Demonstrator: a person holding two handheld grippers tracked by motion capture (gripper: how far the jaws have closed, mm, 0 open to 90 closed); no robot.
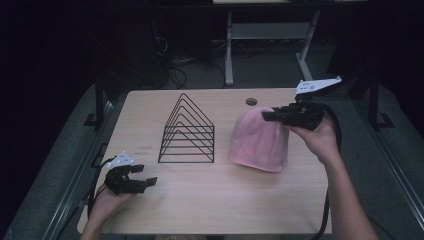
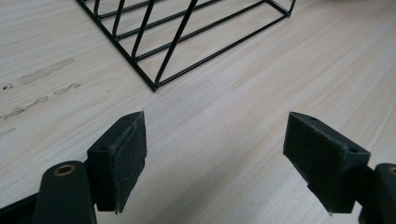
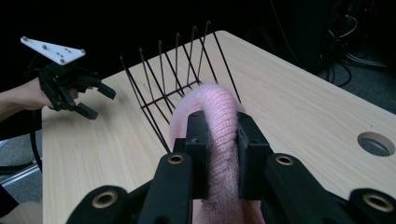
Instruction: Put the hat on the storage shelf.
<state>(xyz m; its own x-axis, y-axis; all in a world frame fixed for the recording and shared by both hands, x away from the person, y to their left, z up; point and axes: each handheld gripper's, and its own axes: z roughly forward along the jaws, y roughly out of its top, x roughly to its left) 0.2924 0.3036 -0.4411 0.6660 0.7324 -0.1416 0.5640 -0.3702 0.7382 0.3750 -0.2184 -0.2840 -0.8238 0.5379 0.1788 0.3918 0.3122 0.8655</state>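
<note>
Hat (image 1: 260, 141) pinched at its crown by my right gripper (image 1: 272, 116).
My right jaws clamp a fold of the pink knit, the hat's lower edge on the table (image 1: 210, 200) just right of the black wire rack (image 1: 187, 131). My left gripper (image 1: 145, 181) rests near the table's front left, jaws wide apart around nothing, pointing toward the rack.

No legible text or labels anywhere

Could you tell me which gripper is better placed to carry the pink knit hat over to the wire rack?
Right. The right gripper is shut on the pink knit hat beside the wire rack; the left gripper hangs open near the table's front edge.
</note>
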